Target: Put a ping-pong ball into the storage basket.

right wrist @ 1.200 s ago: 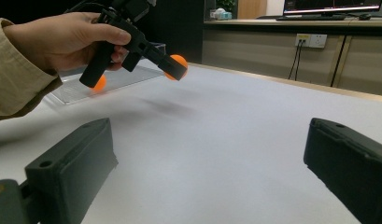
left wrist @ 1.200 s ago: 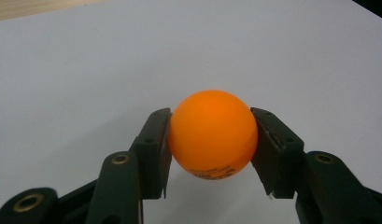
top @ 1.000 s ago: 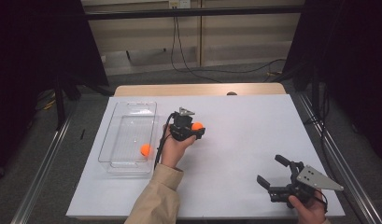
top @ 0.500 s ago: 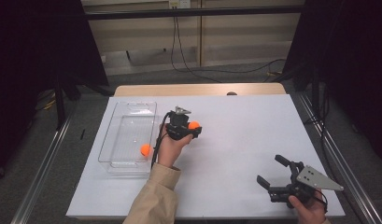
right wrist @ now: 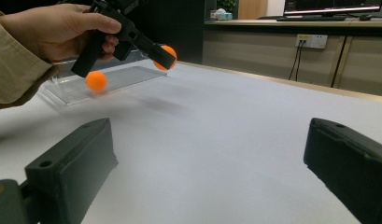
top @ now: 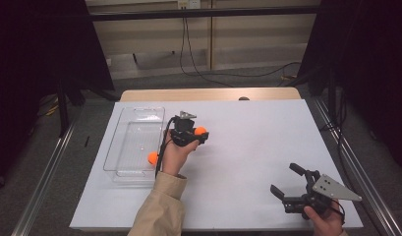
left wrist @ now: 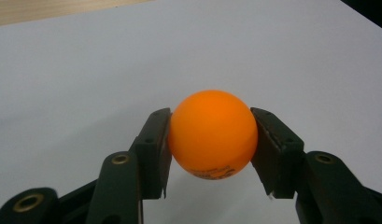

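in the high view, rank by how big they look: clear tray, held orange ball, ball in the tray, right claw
1. clear tray
2. right claw
3. held orange ball and ball in the tray: they look alike, and both are partly hidden, so no ranking between them.

Your left gripper (top: 196, 136) is black, with a small grey three-cornered plate on top and a black cable trailing down past your wrist. Its two jaws are flat black bars, each fixed to a rounded link by brass-coloured rivets. Your left sleeve (top: 159, 209) is tan cloth, with a cuff at the wrist. Your right gripper (top: 288, 184) is black as well, and carries a larger grey three-cornered plate dotted with small holes. Its jaws are thick, blunt black blocks.
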Demonstrator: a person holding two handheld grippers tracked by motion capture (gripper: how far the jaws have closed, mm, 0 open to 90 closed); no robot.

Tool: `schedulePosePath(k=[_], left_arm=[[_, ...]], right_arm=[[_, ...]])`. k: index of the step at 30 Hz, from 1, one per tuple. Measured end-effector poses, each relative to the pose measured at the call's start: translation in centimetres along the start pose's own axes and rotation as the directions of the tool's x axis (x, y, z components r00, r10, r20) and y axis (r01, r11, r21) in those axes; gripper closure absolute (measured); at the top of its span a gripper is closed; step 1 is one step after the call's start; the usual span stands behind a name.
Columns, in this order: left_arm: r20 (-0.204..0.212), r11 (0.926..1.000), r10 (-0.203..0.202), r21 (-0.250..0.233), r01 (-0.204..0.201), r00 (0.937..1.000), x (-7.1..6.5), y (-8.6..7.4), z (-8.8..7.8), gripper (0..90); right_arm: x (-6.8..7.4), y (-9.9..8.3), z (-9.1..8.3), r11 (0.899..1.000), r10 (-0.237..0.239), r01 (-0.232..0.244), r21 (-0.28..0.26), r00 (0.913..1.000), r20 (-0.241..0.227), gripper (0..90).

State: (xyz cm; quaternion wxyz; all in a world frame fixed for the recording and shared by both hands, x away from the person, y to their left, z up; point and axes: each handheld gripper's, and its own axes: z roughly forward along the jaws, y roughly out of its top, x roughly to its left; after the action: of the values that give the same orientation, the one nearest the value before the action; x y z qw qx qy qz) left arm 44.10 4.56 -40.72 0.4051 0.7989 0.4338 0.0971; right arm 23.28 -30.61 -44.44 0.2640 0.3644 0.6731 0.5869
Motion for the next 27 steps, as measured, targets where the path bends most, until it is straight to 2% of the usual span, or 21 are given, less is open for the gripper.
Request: schedulePosePath(k=[19,27], left_arm=[[-0.018,0.9996,-0.027,-0.007,0.027,0.9995,1.3,0.0,-1.3,51.0],[-0.028,0.9997,-0.023,-0.009,0.023,0.9994,1.7,0.0,-1.8,51.0]], right_arm=[[0.0,0.0,0.0,1.0,0.0,0.0,0.0,1.0,0.0,1.4],[0.0,0.0,0.0,1.0,-0.001,0.001,0.001,1.0,-0.002,1.5]])
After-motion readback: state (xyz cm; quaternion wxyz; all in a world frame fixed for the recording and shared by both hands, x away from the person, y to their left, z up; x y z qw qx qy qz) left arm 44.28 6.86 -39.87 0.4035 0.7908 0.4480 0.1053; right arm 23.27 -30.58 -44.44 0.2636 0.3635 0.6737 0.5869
